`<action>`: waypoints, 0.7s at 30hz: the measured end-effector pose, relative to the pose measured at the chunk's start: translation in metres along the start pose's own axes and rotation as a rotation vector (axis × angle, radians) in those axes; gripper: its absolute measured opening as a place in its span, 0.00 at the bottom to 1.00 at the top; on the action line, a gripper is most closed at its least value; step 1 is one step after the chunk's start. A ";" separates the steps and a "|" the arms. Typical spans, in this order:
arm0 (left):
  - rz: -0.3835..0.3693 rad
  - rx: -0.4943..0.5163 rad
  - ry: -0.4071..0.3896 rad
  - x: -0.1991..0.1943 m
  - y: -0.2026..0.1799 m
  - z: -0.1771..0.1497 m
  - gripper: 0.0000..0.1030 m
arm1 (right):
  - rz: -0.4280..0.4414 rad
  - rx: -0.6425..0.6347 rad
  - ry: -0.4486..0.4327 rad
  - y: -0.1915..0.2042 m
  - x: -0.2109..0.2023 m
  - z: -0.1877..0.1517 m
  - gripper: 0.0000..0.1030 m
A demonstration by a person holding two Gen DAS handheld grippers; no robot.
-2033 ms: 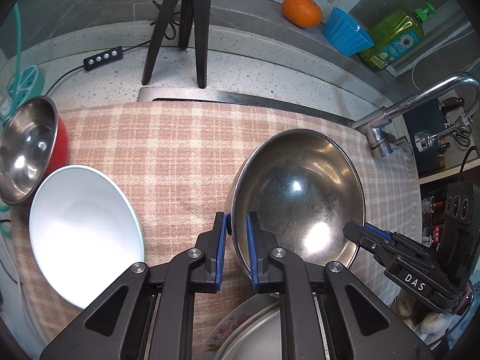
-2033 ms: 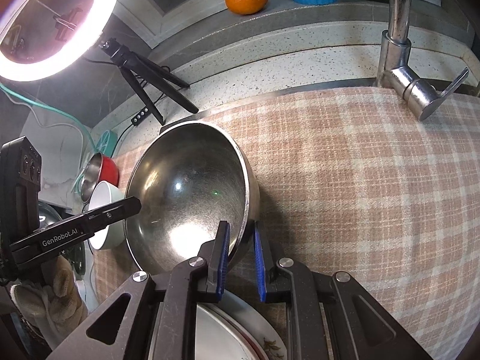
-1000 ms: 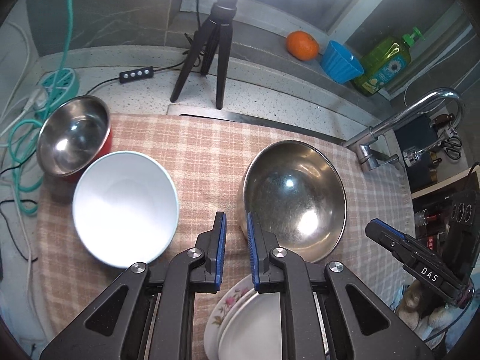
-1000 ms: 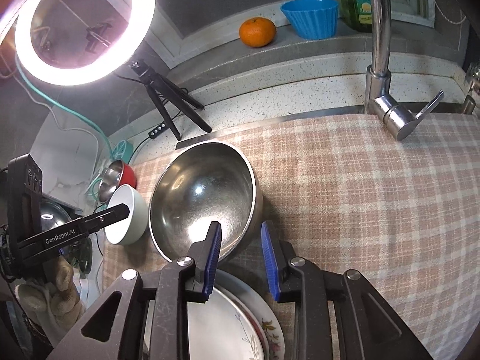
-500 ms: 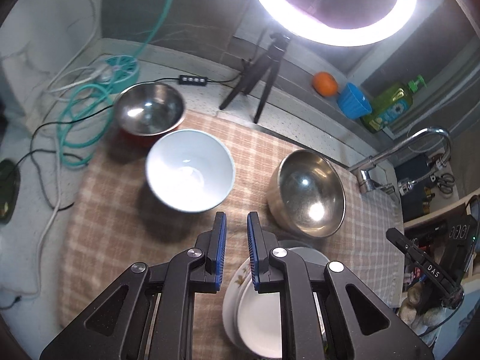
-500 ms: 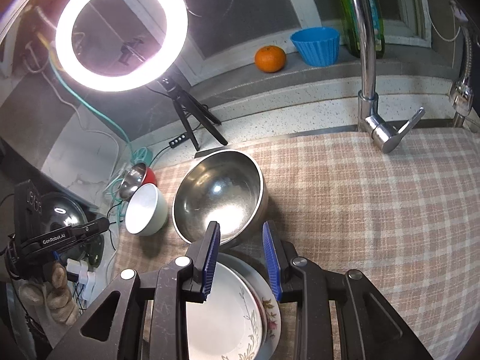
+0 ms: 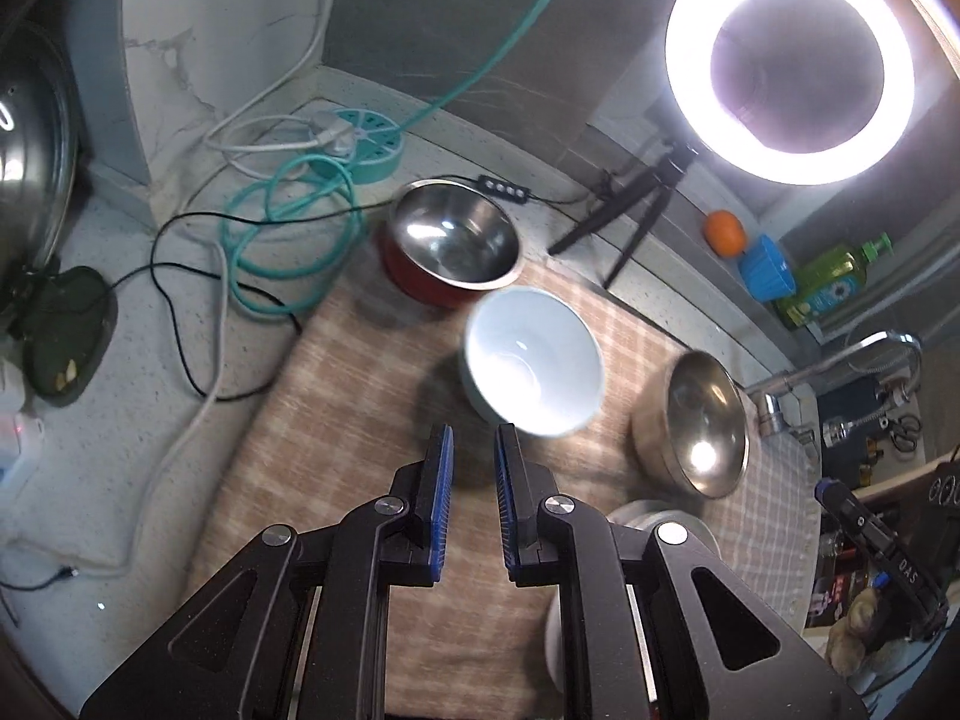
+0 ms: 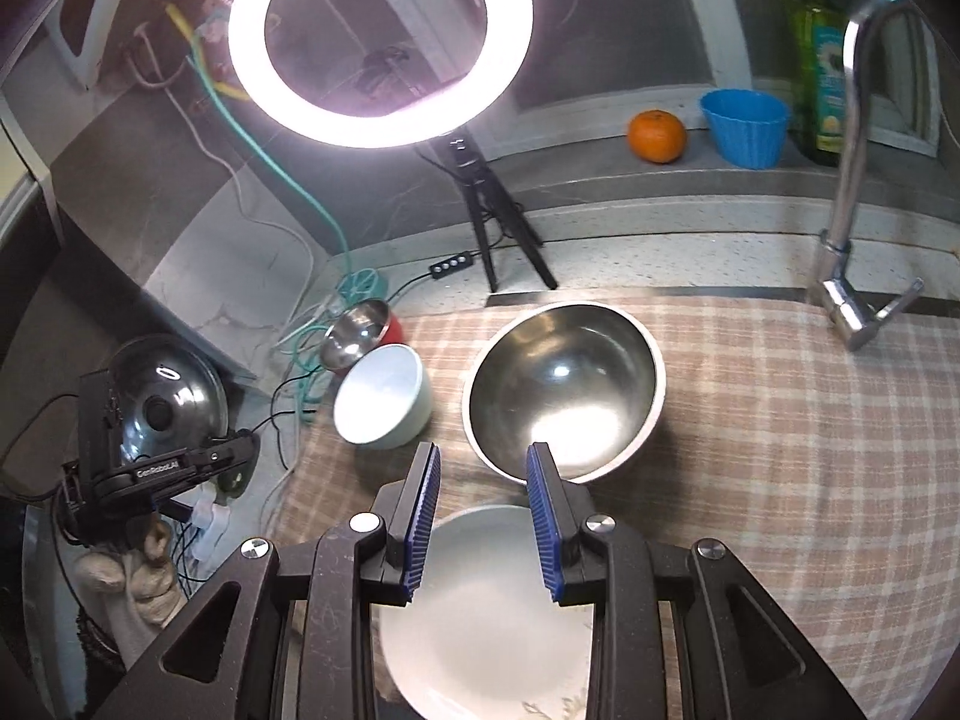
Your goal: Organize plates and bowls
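Looking down over a pink-and-cream checked cloth (image 8: 780,420) spread on the speckled counter, we see all the dishes resting free, none gripped. Left gripper (image 7: 472,450) hangs above bare cloth w/ its blue pads nearly together, only a narrow slot between them and nothing in it. Right gripper (image 8: 483,468) has its pads a bit further apart, also empty, poised over a white plate stack (image 8: 480,618) at the near edge of the cloth; the plates lie just below and between the fingers in view, not touched as far as we can tell.

Large stainless steel bowl (image 8: 564,384) sits upright just beyond the plates, approx mid-cloth. To its left is a white ceramic bowl (image 8: 384,402), and further left/far, a small steel bowl w/ red outside (image 8: 360,330) at the cloth's far-left corner, close beside the white one; whether they touch we can't tell.

Behind them a lit ring light on a black tripod (image 8: 378,36) stands on the counter. Far right: chrome faucet (image 8: 852,180), an orange fruit (image 8: 657,135), a blue ribbed cup (image 8: 744,126) and a green soap bottle (image 8: 819,60) on the ledge.
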State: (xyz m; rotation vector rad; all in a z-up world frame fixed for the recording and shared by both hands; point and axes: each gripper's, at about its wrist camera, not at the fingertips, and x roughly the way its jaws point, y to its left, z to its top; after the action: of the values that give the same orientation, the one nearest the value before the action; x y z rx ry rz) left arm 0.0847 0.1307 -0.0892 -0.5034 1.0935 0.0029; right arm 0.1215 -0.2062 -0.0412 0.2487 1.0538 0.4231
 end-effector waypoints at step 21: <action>-0.056 0.074 0.076 0.092 0.048 0.117 0.12 | 0.012 0.211 0.160 0.063 0.199 0.065 0.26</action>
State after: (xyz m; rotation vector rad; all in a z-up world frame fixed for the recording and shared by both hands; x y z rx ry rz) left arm 0.2156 0.1966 -0.1440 -0.4711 1.1489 -0.1063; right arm 0.2492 -0.0598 -0.1411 0.4141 1.2567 0.3473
